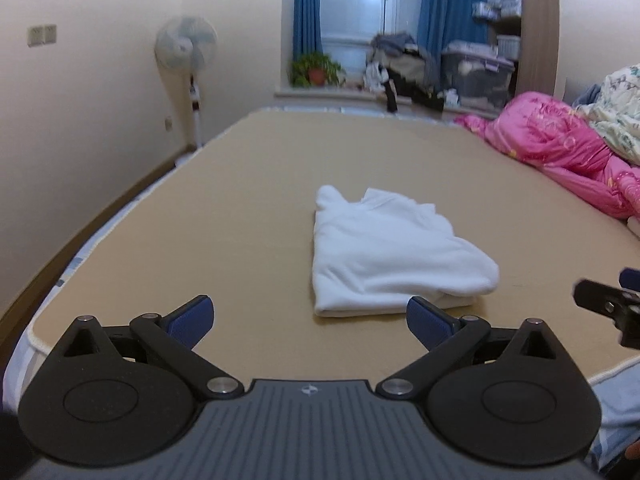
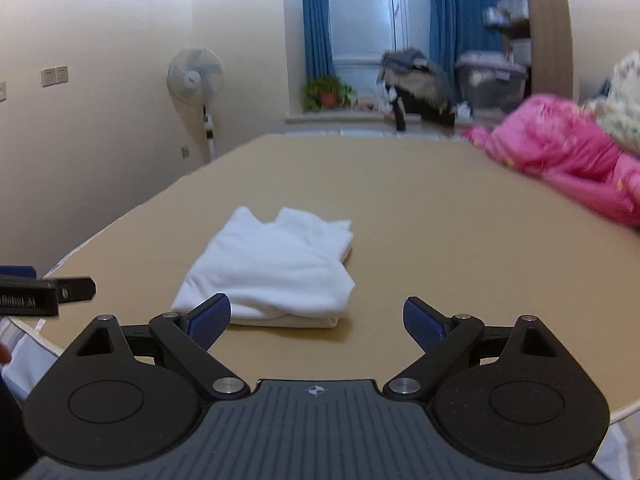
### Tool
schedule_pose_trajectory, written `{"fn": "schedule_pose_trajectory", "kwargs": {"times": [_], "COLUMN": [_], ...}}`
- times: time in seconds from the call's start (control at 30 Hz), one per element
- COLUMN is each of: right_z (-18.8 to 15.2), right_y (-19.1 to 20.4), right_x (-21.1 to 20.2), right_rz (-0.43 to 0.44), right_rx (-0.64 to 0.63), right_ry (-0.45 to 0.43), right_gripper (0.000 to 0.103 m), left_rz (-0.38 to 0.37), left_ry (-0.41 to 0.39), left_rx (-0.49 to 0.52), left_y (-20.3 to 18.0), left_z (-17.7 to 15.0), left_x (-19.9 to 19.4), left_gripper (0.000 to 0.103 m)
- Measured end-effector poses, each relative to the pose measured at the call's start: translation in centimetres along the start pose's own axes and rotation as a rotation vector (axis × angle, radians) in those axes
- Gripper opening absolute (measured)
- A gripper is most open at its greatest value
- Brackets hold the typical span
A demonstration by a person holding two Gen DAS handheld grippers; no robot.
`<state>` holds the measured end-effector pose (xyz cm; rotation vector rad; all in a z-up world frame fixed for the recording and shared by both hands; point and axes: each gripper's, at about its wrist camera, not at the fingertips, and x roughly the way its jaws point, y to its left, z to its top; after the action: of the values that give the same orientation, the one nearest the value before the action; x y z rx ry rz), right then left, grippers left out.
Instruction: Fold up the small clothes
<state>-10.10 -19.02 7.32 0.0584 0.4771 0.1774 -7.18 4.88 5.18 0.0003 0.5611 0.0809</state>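
Observation:
A small white garment (image 1: 384,256) lies folded into a compact bundle on the tan bed surface (image 1: 240,208). It also shows in the right wrist view (image 2: 272,268). My left gripper (image 1: 310,320) is open and empty, just in front of the garment's near edge. My right gripper (image 2: 316,320) is open and empty, near the garment's front right corner. The right gripper's tip shows at the right edge of the left wrist view (image 1: 608,304). The left gripper's tip shows at the left edge of the right wrist view (image 2: 44,292).
A pink quilt (image 1: 560,148) and a floral blanket (image 1: 616,116) are piled at the bed's right side. A standing fan (image 1: 186,46) is by the left wall. A potted plant (image 1: 316,68), clothes and a storage bin (image 1: 476,72) sit by the window.

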Motion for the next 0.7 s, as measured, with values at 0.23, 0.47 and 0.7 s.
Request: {"fn": "schedule_pose_trajectory", "kwargs": {"times": [0.23,0.47,0.7], "right_z": [-1.0,-1.2,-1.5], "right_y": [0.1,0.7,2.2], "right_x": [-3.3,-1.6,-0.8], "right_rz": [-0.038,-0.03,-0.001], "right_rx": [0.097,0.089,0.039], "right_ry": [-0.014,0.015,0.016], "right_gripper": [0.095,0.096,0.096], "left_rz": [-0.047,-0.034,-0.015], "left_ry": [-0.032,-0.015,0.016], "left_rx": [-0.025,-0.038,-0.047], "left_y": [-1.2,-1.5,-1.8], "left_z": [-3.7,-3.9,-4.0], "left_x": [-4.4,-3.7,-2.7], "left_gripper": [0.103,0.103,0.103]}}
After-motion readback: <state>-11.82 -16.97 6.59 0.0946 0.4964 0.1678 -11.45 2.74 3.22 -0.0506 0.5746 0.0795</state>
